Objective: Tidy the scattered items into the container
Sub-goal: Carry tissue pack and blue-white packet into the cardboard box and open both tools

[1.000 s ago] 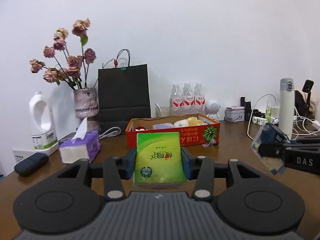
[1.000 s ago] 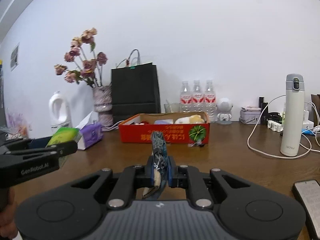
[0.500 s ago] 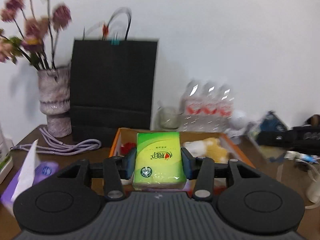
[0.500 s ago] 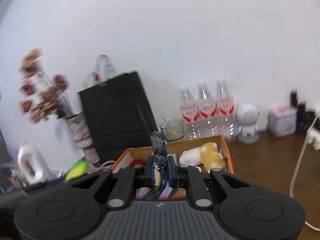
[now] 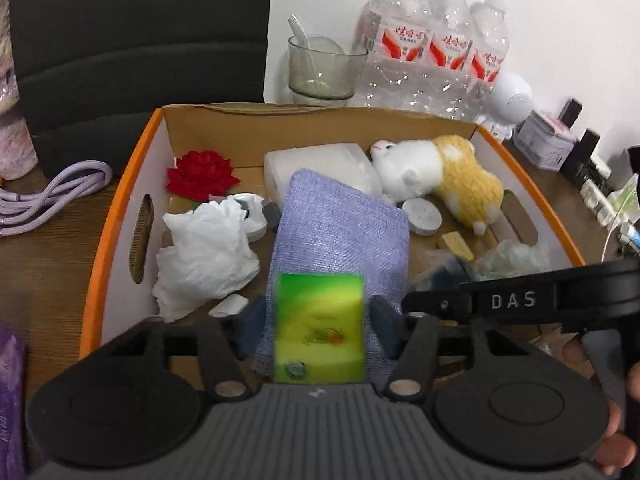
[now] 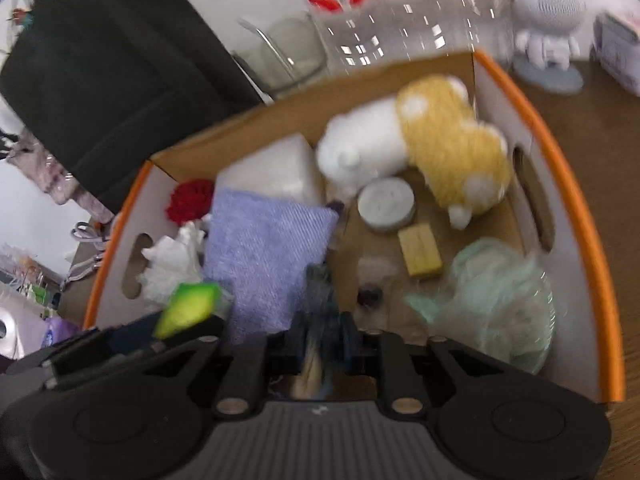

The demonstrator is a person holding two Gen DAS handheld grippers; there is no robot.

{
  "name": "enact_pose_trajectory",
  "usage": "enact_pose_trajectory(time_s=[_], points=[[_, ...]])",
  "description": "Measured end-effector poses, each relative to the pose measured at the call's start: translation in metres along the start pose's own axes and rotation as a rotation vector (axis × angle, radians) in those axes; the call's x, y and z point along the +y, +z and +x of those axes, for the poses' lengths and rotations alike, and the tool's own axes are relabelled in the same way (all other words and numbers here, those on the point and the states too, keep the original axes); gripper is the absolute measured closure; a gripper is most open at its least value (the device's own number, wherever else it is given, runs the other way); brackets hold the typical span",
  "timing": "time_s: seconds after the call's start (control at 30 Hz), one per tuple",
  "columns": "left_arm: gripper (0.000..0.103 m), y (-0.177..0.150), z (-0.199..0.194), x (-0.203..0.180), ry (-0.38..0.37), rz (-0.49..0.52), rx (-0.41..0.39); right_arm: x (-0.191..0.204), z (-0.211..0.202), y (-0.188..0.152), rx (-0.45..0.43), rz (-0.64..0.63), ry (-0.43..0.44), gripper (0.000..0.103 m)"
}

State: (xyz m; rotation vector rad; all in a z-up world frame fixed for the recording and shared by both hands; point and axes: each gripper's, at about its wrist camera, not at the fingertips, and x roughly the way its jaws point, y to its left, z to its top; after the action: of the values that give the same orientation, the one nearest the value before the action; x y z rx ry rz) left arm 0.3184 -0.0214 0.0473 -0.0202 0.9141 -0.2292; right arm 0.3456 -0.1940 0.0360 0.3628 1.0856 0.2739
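Observation:
The orange-rimmed cardboard box (image 5: 120, 196) lies right below both grippers; it also shows in the right wrist view (image 6: 560, 168). My left gripper (image 5: 320, 320) is shut on a green tissue pack (image 5: 320, 328) and holds it over the box's near side, above a purple cloth (image 5: 340, 232). The green pack also shows in the right wrist view (image 6: 188, 312). My right gripper (image 6: 322, 328) is shut on a blue snack packet (image 6: 320, 300), over the box's near middle. The right gripper's arm (image 5: 520, 300) crosses the left wrist view.
In the box lie a plush toy (image 5: 440, 176), crumpled white tissue (image 5: 204, 248), a red flower (image 5: 202, 176), a round grey tin (image 6: 386, 204), a yellow block (image 6: 420, 256) and a clear bag (image 6: 492, 292). Behind stand water bottles (image 5: 440, 48), a glass (image 5: 320, 68) and a black bag (image 5: 140, 40).
Both grippers have moved forward from above the table to over the box and tipped down into it, each still holding its item.

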Motion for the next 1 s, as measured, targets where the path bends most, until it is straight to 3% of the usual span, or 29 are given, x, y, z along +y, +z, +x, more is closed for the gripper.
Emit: enact_pose_trajectory(time_s=[0.03, 0.07, 0.13, 0.27, 0.4, 0.53, 0.6, 0.63, 0.67, 0.73, 0.77, 0.83, 1.0], points=[[0.040, 0.002, -0.004, 0.002, -0.002, 0.001, -0.007, -0.002, 0.001, 0.000, 0.022, 0.012, 0.011, 0.071], [0.033, 0.006, -0.010, 0.005, -0.014, 0.003, -0.009, -0.003, -0.002, 0.001, 0.038, 0.020, 0.017, 0.054], [0.030, 0.014, -0.024, 0.011, -0.032, -0.006, -0.018, -0.004, -0.013, 0.005, 0.049, 0.022, 0.003, 0.039], [0.022, 0.036, -0.054, 0.015, -0.013, -0.020, -0.027, 0.004, -0.052, 0.017, -0.020, -0.036, -0.043, 0.038], [0.016, 0.052, -0.087, 0.013, 0.073, -0.030, -0.035, 0.010, -0.089, 0.036, -0.061, -0.052, -0.077, 0.038], [0.008, 0.049, -0.112, 0.006, 0.120, -0.033, -0.057, 0.018, -0.124, 0.042, -0.105, -0.074, -0.114, 0.032], [0.004, 0.039, -0.119, -0.001, 0.179, -0.028, -0.098, 0.021, -0.133, 0.034, -0.113, -0.088, -0.109, 0.030], [0.003, 0.028, -0.127, -0.008, 0.244, -0.022, -0.165, 0.023, -0.137, 0.027, -0.124, -0.096, -0.101, 0.030], [0.000, 0.015, -0.133, -0.015, 0.285, -0.005, -0.255, 0.026, -0.141, 0.020, -0.158, -0.104, -0.097, 0.030], [0.000, -0.022, -0.146, -0.026, 0.320, 0.040, -0.495, 0.026, -0.154, -0.008, -0.361, -0.151, -0.115, 0.028], [0.000, -0.036, -0.147, -0.030, 0.325, 0.041, -0.561, 0.026, -0.160, -0.026, -0.485, -0.201, -0.138, 0.023], [0.000, -0.056, -0.144, -0.035, 0.305, 0.030, -0.594, 0.027, -0.158, -0.057, -0.634, -0.280, -0.170, 0.021], [0.000, -0.072, -0.141, -0.038, 0.282, -0.006, -0.582, 0.026, -0.152, -0.085, -0.661, -0.318, -0.151, 0.022]])
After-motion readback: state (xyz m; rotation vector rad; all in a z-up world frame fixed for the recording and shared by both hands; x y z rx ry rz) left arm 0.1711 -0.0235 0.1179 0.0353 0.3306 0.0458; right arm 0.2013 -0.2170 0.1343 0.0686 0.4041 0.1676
